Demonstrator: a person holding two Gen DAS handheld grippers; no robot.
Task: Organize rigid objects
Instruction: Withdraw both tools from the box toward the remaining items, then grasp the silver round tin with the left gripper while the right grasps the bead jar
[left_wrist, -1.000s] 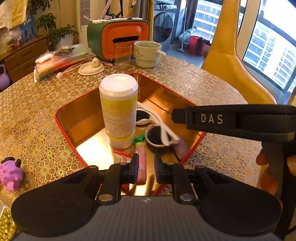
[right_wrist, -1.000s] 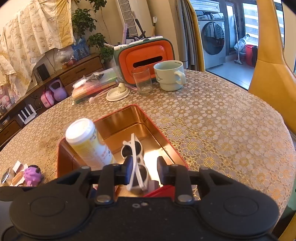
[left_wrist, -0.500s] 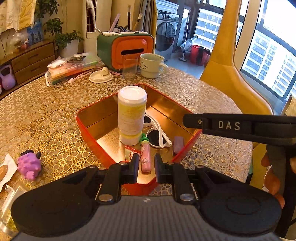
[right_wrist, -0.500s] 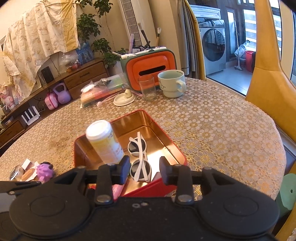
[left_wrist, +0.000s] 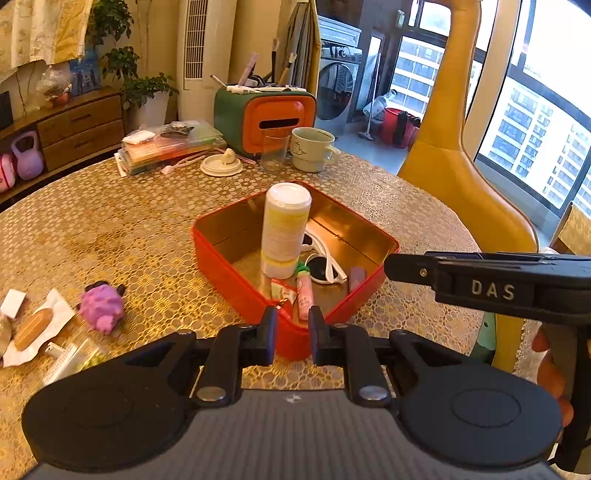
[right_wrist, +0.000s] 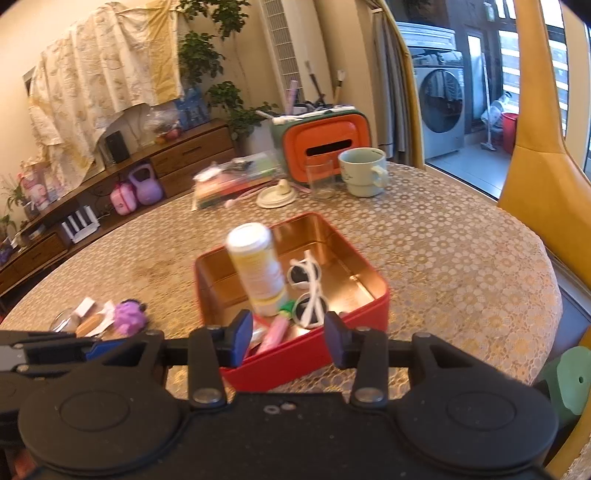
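Sunglasses (right_wrist: 308, 291) lie in the red tin (right_wrist: 332, 354) at frame centre, beside an upright white bottle (right_wrist: 258, 269). Right gripper (right_wrist: 288, 338) has just been opening, jaws parted, nothing between them. Left gripper (left_wrist: 291, 328), low in its frame, is clenched and empty.

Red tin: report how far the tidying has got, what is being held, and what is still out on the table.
Done: the red tin already holds an upright white bottle, white sunglasses and a pink tube. In hand: nothing; the left gripper is shut and empty, and the right gripper, whose jaws have just been opening, grips nothing. Left: the purple toy and the small wrapped items beside it still lie on the tablecloth.
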